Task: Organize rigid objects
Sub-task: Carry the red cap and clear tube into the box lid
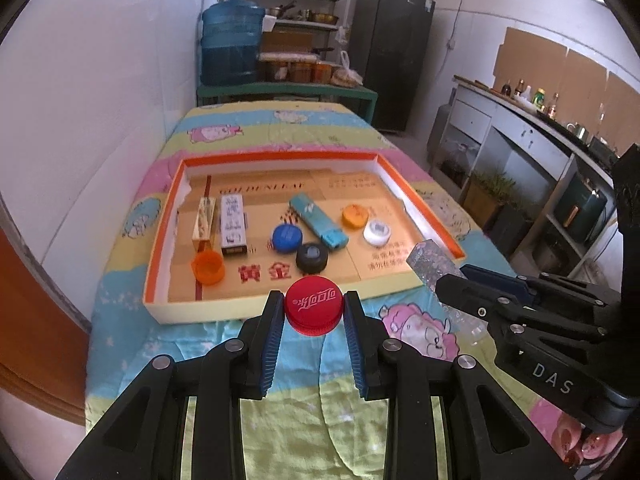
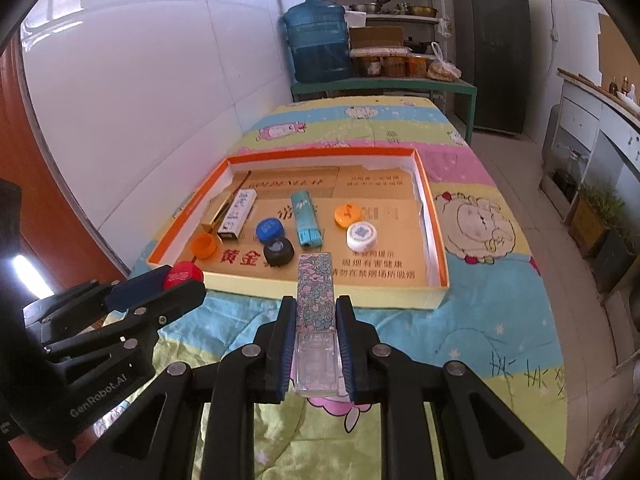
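Observation:
My left gripper (image 1: 313,312) is shut on a red bottle cap (image 1: 313,309), held above the cloth just short of the near wall of the orange-rimmed cardboard tray (image 1: 276,309). My right gripper (image 2: 316,316) is shut on a floral-patterned lighter (image 2: 316,292) with a clear base, its tip over the tray's (image 2: 320,294) near wall. In the tray lie an orange cap (image 1: 208,266), a blue cap (image 1: 286,237), a black cap (image 1: 312,257), a teal lighter (image 1: 317,220), a flat orange cap (image 1: 355,216), a white cap (image 1: 377,232) and two small boxes (image 1: 234,224).
The table wears a cartoon-print cloth (image 1: 280,420). A white wall (image 1: 80,120) runs along its left side. Behind stand a blue water jug (image 1: 230,44), shelves and a dark fridge (image 1: 390,56). A counter with bottles (image 1: 532,120) runs along the right.

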Action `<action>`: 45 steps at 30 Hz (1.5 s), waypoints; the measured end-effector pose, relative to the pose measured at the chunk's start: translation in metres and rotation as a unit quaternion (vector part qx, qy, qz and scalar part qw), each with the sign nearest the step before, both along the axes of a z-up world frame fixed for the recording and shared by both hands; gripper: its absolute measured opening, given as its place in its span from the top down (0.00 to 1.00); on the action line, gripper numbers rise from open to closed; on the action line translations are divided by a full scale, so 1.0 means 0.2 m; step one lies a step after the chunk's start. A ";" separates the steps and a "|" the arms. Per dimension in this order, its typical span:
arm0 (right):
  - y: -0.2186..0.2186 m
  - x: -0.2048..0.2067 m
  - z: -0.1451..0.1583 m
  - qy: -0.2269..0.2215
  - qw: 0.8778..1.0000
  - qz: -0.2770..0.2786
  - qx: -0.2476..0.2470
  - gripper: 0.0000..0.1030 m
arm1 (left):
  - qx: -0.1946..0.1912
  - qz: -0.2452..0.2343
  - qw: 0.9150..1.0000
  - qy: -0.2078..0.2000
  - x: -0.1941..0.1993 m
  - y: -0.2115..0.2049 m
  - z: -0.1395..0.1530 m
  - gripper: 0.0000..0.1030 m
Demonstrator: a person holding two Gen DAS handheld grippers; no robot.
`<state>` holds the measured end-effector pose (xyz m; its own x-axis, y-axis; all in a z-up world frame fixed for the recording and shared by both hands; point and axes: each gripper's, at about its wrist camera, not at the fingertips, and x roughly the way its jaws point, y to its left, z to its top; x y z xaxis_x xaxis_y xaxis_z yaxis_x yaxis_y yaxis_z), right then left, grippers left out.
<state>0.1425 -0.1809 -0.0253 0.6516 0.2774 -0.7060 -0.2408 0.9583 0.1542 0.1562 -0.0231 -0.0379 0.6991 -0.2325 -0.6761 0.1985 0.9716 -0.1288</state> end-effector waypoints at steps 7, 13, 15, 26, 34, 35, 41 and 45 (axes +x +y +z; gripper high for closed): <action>-0.01 0.04 0.08 -0.020 1.000 0.007 0.000 0.80 | -0.004 0.001 1.000 -0.015 0.05 0.03 0.10 0.70; -0.04 0.11 0.15 -0.036 0.999 0.004 -0.001 0.80 | -0.006 0.009 1.000 -0.028 0.14 0.05 0.18 0.70; -0.05 0.14 0.17 -0.038 0.999 0.004 -0.001 0.80 | -0.003 0.012 0.999 -0.031 0.16 0.05 0.20 0.70; -0.10 0.38 0.22 -0.045 0.999 0.009 -0.005 0.80 | 0.004 0.033 0.999 -0.017 0.46 0.08 0.19 0.70; -0.12 0.63 0.16 -0.025 1.000 0.010 -0.012 0.80 | -0.011 0.051 0.999 0.017 0.69 0.08 0.07 0.70; -0.12 0.65 0.14 -0.020 1.000 0.010 -0.011 0.80 | -0.013 0.052 0.998 0.020 0.70 0.08 0.05 0.70; -0.12 0.78 0.06 -0.001 1.000 0.014 -0.009 0.80 | -0.010 0.055 0.998 0.032 0.82 0.05 -0.02 0.70; -0.11 0.85 0.03 0.005 1.000 0.019 -0.011 0.80 | -0.003 0.054 0.998 0.043 0.88 0.03 -0.09 0.70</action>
<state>0.3119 -0.2035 -0.0201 0.6345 0.2852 -0.7183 -0.2751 0.9519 0.1349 0.3321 -0.0177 -0.0554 0.6595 -0.1644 -0.7335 0.0814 0.9857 -0.1478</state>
